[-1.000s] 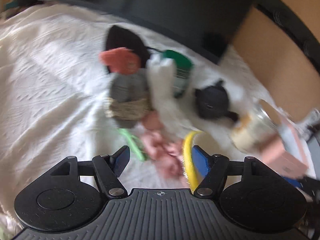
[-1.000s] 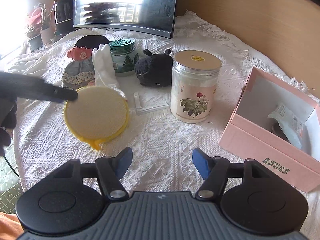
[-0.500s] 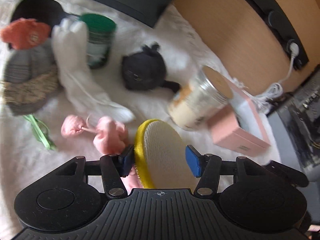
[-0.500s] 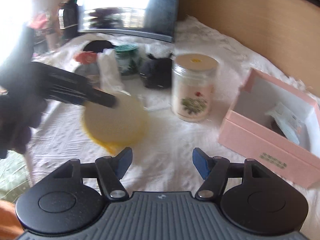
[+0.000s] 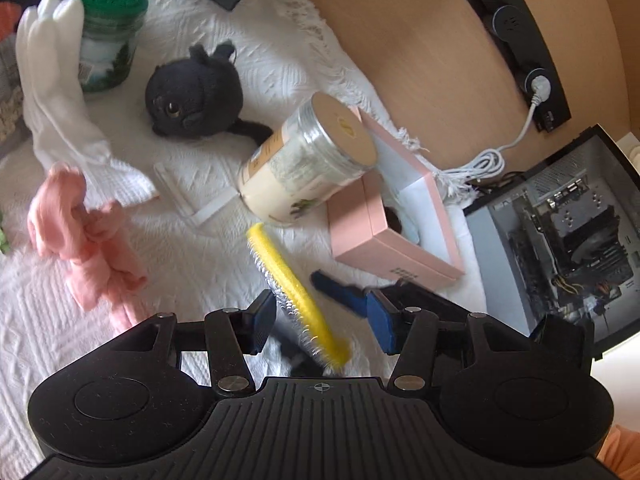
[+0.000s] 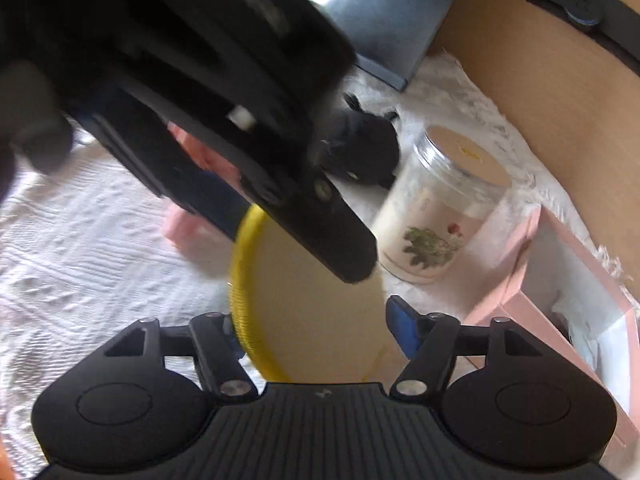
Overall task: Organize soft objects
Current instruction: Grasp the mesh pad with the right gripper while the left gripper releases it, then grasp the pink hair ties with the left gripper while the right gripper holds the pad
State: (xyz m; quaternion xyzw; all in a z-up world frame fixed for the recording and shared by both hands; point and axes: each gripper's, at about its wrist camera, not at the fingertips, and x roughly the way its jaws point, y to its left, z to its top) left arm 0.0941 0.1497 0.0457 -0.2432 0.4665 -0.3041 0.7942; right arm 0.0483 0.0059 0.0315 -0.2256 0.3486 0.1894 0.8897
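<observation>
A round yellow-rimmed sponge pad (image 5: 296, 288) stands on edge between the jaws of my left gripper (image 5: 320, 320), which look open around it, the left pad close to it. In the right wrist view the pad (image 6: 304, 312) sits between the open jaws of my right gripper (image 6: 312, 332), with the left gripper's body (image 6: 224, 112) above it. A black plush cat (image 5: 196, 88), white gloves (image 5: 56, 92) and a pink cloth (image 5: 84, 236) lie on the white bedspread (image 5: 48, 320).
A tall clear jar (image 5: 308, 164) stands beside an open pink box (image 5: 396, 220) at the right. A green-lidded jar (image 5: 108, 36) is at the back left. A wooden headboard (image 5: 420, 40) and an open computer case (image 5: 560, 232) are at the right.
My left gripper has carried the yellow pad rightward across the bed to the right gripper. The pad now sits between the right gripper's jaws, and the left jaws have widened.
</observation>
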